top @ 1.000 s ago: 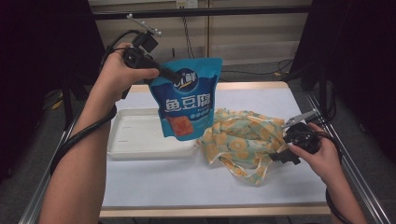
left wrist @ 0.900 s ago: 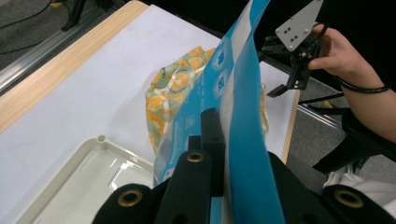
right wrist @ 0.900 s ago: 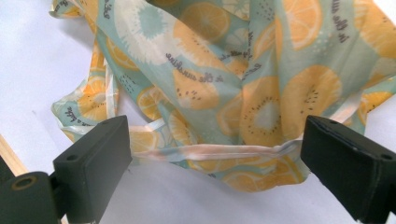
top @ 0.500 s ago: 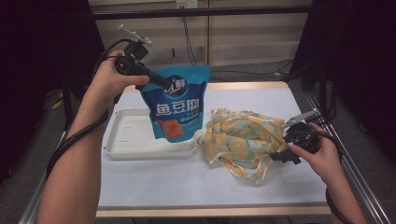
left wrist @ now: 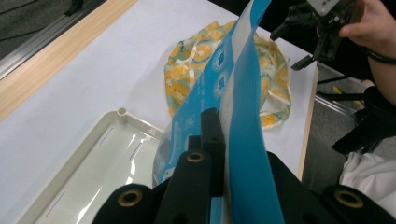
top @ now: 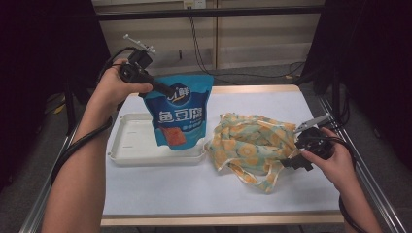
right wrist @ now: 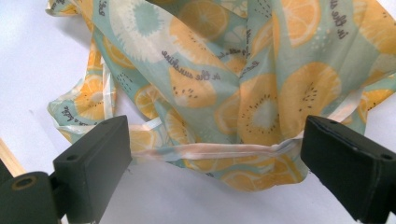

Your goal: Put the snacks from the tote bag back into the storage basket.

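Over the shallow white plastic tray, the left gripper is clamped on the top edge of a glossy blue snack pouch, which hangs with its bottom down in the tray. Just right of the tray sits a crumpled orange-print cloth bag. The right gripper, jaws spread wide, straddles the bag's hem without pinching it.

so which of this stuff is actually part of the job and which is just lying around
In the job:
- blue pouch, held by the left gripper
- white tray under it
- orange-print cloth bag, by the open right gripper

Lying about:
- cables on the floor behind the table
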A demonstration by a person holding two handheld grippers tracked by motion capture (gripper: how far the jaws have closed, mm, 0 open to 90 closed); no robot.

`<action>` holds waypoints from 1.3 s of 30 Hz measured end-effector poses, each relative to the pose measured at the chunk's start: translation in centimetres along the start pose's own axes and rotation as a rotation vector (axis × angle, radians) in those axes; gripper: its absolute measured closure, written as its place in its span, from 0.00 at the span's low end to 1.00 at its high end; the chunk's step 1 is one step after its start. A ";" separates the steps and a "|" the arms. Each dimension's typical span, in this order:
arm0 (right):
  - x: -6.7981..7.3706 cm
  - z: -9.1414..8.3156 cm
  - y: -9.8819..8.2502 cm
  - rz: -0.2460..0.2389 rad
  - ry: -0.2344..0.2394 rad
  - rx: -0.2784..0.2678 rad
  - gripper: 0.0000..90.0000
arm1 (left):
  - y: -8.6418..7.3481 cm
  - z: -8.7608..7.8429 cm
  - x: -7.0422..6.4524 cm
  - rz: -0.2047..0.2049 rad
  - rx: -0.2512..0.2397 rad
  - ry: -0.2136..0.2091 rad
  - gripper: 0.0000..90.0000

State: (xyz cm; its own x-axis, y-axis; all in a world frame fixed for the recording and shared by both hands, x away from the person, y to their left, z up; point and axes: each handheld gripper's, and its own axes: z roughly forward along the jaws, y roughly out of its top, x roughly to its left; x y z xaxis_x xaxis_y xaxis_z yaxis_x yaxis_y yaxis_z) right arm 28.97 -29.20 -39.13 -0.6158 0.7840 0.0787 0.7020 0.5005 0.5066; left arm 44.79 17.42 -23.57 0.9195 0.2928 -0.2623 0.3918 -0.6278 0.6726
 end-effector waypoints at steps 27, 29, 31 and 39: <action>0.1 0.1 0.0 -0.004 0.006 0.007 0.09 | -3.9 1.1 0.9 -0.066 0.033 0.124 0.59; 0.1 0.2 0.0 -0.004 0.005 0.009 0.09 | -4.2 0.8 0.6 -0.073 0.034 0.169 0.48; 0.2 0.1 0.0 -0.003 0.002 0.011 0.09 | -4.7 0.5 0.5 -0.090 0.033 0.179 0.44; 0.2 0.0 0.0 -0.006 0.001 0.009 0.09 | -6.6 -0.3 0.1 -0.152 0.018 0.236 0.27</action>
State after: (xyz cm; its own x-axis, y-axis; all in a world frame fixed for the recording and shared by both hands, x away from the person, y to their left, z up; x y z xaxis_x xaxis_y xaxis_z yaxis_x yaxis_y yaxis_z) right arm 28.80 -29.07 -39.11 -0.6207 0.7803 0.0769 0.7014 0.5087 0.4993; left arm 42.30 21.83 -27.86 0.8181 0.5431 -0.1887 0.5268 -0.5764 0.6247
